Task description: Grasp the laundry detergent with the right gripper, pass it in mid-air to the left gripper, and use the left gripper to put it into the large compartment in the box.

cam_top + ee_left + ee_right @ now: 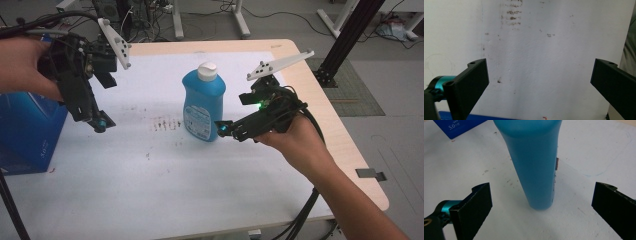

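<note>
A blue bottle (202,102) with a white cap stands upright in the middle of a white sheet (150,170). My right gripper (226,129) is low at the bottle's right side, near its base. In the right gripper view this gripper (541,192) is open wide, and the bottle (536,165) stands just ahead between the lines of the two jaws, touching neither. My left gripper (101,120) hangs above the sheet's left part, well clear of the bottle. In its own view the left gripper (539,80) is open with nothing between the jaws.
A dark blue box (25,130) stands at the table's left edge, also in the right gripper view (456,127). Dark smudges (165,123) mark the sheet left of the bottle. The wooden table (310,90) ends close on the right; a black frame post (345,35) stands beyond.
</note>
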